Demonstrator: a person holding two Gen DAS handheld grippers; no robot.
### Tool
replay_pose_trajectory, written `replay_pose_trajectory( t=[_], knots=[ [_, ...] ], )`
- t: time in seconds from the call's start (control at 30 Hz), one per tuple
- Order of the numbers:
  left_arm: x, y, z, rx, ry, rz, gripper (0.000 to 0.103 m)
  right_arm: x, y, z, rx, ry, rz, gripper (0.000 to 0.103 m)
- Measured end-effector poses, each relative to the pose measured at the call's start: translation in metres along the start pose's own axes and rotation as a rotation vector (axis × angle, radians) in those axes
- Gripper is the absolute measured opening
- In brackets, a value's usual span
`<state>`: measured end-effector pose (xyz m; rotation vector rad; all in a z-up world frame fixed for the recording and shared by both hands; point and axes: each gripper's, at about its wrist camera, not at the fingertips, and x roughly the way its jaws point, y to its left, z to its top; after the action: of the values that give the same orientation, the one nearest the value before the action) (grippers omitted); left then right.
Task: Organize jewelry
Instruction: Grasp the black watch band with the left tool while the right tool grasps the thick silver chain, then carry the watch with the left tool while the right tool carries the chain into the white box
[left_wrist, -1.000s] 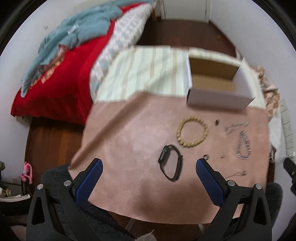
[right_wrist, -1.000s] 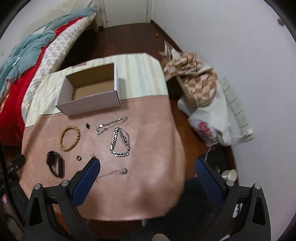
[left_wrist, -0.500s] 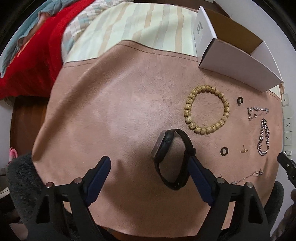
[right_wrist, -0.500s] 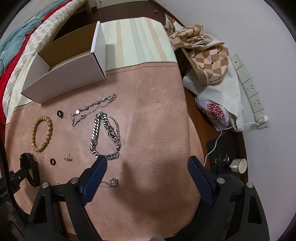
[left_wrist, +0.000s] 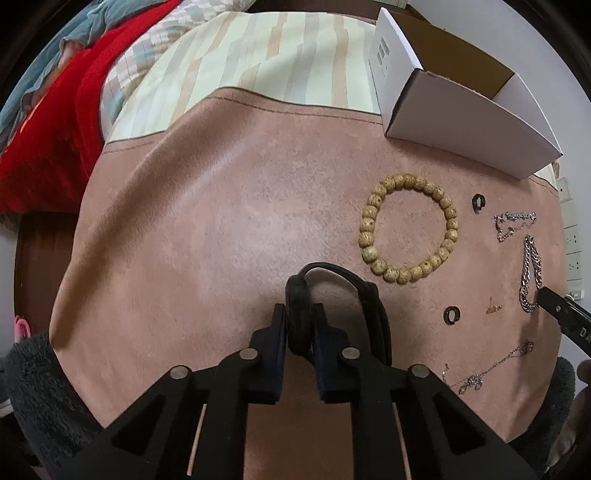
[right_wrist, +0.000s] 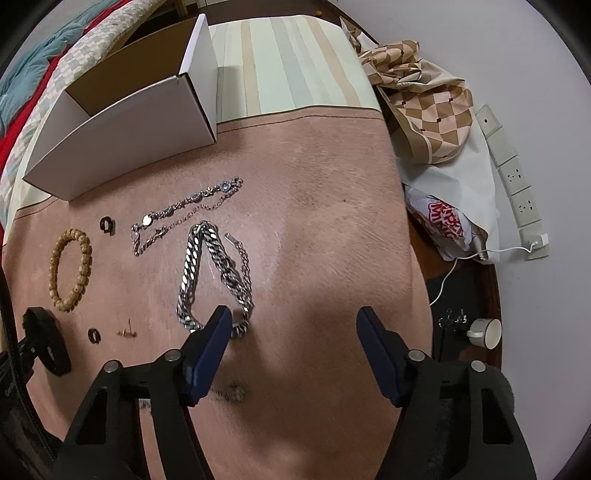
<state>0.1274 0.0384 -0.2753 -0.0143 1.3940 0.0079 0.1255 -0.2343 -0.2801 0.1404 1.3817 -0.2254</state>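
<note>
While pointing down at the pink mat, left gripper clamped on the black watch band, jaws having just been closing, pads pressed on either side of the upright watch body, the strap looping off to the right of it and resting on the mat. Just beyond the band, up and to the right: wooden bead bracelet, lying flat in a ring. Right of the band: a small dark ring, then a tiny gold earring. A second dark ring farther up, past the bead bracelet. Behind all of these, an open white cardboard box at the mat's far edge, on the table.

Right gripper with jaws apart, having just been closing, nothing between them but bare mat; left finger touching or overlapping the near end of the heavy silver chain, contact not clear. Beyond that chain, a finer silver bracelet with round stones. Near the right gripper's base, a thin necklace, partly hidden in shadow. Off the table's right side: checked cloth and a white bag.
</note>
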Motion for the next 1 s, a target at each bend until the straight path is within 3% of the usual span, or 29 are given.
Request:
replay_pose_trajectory(
  t=[0.1, 0.13, 0.17, 0.23, 0.43, 0.63, 0.8, 1.0],
  knots=[
    [-0.001, 0.005, -0.005, 0.008, -0.009, 0.005, 0.01, 0.002, 0.006, 0.001, -0.009, -0.016, 0.019, 0.06],
    [-0.003, 0.006, -0.006, 0.012, -0.015, 0.005, 0.01, 0.001, 0.007, 0.002, -0.018, -0.021, 0.019, 0.053],
    [-0.008, 0.001, -0.002, 0.015, -0.014, 0.006, 0.01, -0.001, 0.011, 0.002, -0.033, -0.035, 0.022, 0.033],
    [-0.013, 0.0, -0.007, 0.024, -0.025, 0.003, 0.01, -0.005, 0.016, 0.001, -0.056, -0.058, 0.017, 0.006],
    [-0.044, -0.004, -0.015, 0.039, -0.046, -0.036, 0.01, -0.022, 0.012, -0.007, -0.001, -0.098, 0.121, 0.003],
    [-0.097, -0.016, -0.006, 0.059, -0.133, -0.102, 0.01, -0.06, 0.009, -0.006, 0.027, -0.156, 0.226, 0.003],
    [-0.119, -0.039, 0.038, 0.084, -0.195, -0.131, 0.01, -0.105, 0.017, 0.01, 0.001, -0.234, 0.294, 0.003],
    [-0.122, -0.062, 0.1, 0.114, -0.215, -0.169, 0.01, -0.154, 0.033, 0.047, -0.072, -0.316, 0.349, 0.003]
  ],
)
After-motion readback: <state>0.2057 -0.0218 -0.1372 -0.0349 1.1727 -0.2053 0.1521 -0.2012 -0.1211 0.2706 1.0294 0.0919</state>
